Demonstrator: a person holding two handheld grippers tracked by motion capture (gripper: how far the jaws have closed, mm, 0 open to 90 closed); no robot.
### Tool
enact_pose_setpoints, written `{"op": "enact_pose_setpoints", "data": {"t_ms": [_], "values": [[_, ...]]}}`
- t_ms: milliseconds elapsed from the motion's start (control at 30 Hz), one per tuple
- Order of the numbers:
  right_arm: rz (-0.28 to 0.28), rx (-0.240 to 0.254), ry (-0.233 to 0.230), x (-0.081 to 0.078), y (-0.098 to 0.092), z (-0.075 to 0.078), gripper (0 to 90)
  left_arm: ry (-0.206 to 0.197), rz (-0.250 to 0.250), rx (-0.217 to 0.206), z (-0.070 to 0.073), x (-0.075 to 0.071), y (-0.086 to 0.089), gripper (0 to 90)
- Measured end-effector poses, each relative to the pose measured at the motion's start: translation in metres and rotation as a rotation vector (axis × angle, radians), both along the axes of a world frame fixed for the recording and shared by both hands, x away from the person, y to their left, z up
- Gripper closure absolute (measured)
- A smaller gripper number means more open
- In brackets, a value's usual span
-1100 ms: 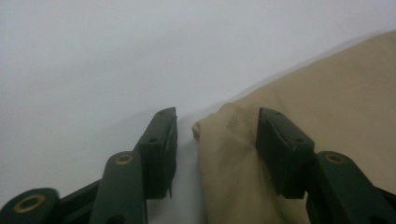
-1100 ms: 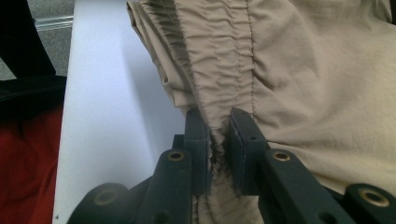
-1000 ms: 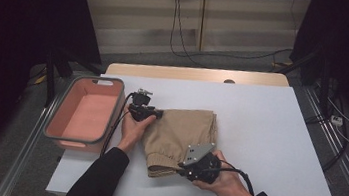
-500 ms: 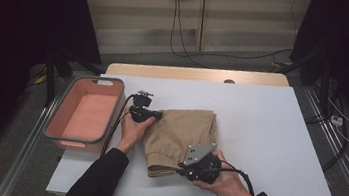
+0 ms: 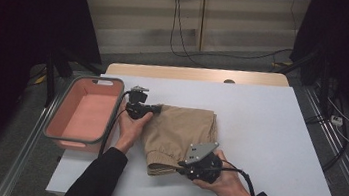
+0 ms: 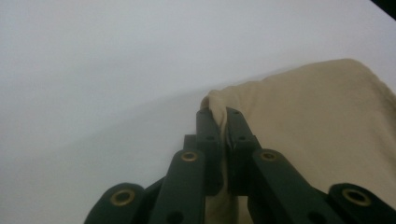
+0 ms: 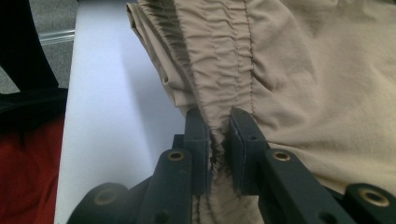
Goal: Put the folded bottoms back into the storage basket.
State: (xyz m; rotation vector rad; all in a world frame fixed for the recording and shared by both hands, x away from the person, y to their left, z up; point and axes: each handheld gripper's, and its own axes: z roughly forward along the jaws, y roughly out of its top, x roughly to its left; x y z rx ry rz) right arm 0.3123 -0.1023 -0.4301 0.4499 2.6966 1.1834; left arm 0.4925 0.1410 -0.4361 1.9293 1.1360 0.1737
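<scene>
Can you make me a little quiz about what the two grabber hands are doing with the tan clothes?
1. True or false: both grippers are pinching the tan garment.
2. Which part does the right gripper hold? A) a smooth corner B) the gathered, stretchy band C) nothing
3. What sits at the table's left edge, beside the left gripper?

Key
1. True. In each gripper view the jaws are closed on cloth; the left gripper has a folded corner.
2. B. The crinkled elastic band runs down between the jaws.
3. A pink bin with a grey rim; nothing shows inside it.
</scene>
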Motion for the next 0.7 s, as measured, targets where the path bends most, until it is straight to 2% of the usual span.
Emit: {"op": "enact_pose_setpoints", "data": {"t_ms": [200,433,600,700], "values": [[-0.006,0.016,-0.001,0.000,0.000,0.000,78.9,-0.031,-0.005,-0.003,0.003,-0.002,0.000,86.7],[-0.012,0.043,-0.003,0.001,-0.001,0.002,78.9,-0.065,-0.002,-0.029,0.009,-0.004,0.000,86.7],[-0.015,0.056,0.000,0.001,-0.001,0.003,78.9,-0.059,0.005,-0.069,0.013,-0.004,0.002,86.7],[-0.018,0.067,0.000,0.001,-0.001,0.004,79.0,-0.067,0.001,-0.070,0.016,-0.005,0.003,86.7]]}}
